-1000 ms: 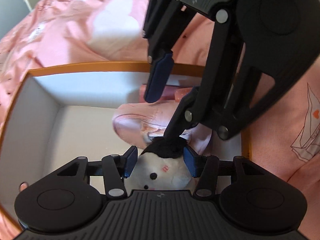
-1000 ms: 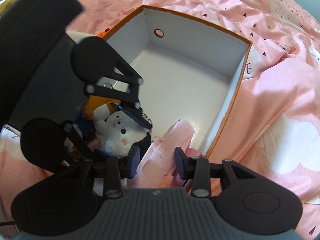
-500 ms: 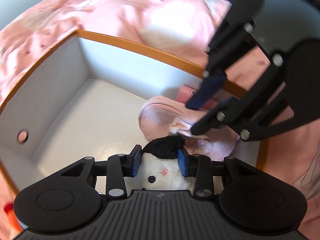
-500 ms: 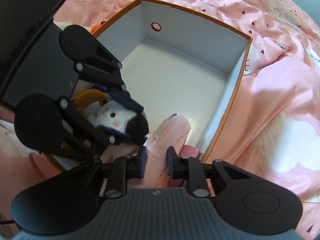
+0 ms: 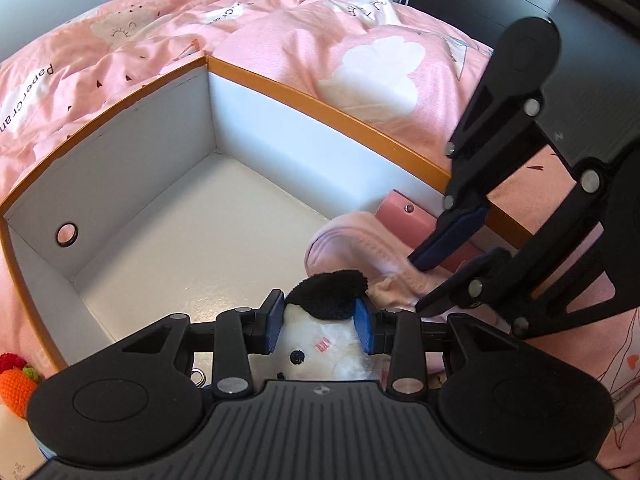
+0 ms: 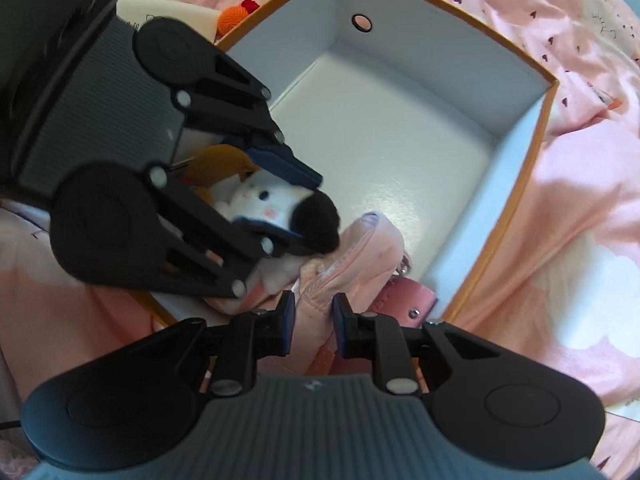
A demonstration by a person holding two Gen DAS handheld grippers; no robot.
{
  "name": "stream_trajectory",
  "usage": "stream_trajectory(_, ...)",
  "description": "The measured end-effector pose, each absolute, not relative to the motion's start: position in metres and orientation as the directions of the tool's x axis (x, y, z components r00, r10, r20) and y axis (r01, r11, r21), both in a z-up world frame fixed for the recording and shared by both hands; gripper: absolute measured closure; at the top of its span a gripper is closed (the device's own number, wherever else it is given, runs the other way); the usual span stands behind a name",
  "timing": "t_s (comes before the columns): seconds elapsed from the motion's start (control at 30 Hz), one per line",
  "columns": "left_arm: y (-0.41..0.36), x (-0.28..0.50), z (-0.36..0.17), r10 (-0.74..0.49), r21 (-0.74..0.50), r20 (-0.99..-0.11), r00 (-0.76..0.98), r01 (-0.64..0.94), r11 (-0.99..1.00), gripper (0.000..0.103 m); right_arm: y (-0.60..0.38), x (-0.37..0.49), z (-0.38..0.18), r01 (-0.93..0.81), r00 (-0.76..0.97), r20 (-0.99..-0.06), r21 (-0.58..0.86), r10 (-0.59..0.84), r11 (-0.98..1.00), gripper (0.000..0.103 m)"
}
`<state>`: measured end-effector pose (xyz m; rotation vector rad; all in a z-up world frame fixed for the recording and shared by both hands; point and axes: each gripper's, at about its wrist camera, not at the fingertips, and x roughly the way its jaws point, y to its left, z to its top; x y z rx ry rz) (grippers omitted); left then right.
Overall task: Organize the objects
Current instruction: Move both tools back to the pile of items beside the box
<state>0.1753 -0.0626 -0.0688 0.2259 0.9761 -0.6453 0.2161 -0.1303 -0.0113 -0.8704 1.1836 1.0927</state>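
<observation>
While the left gripper [image 5: 320, 326] clamps its fingers on the plush cat [image 5: 324, 340] at the near edge of the box [image 5: 328, 114], the right gripper [image 6: 313, 322] pinches the pink pouch [image 6: 352, 256] lying just beside it inside. Beyond the box, the pink bedspread [image 5: 280, 28] covers the bed.

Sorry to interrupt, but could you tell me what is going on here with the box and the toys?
A person is packing things into a white box with an orange rim, set on a pink bedspread. The left tool is shut on a white plush toy with a black ear, held over the box's near corner. The right tool is shut on a pink pouch lying inside the box beside a pink strap. Most of the box floor is bare.
</observation>
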Motion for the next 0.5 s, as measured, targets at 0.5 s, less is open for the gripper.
stream_trajectory(0.5,-0.056,0.163,-0.064,-0.415,-0.133,-0.821,0.392,0.576,0.807,0.053,-0.132,0.226,-0.023,-0.915,-0.007,-0.969,0.106,0.248,0.39,0.075)
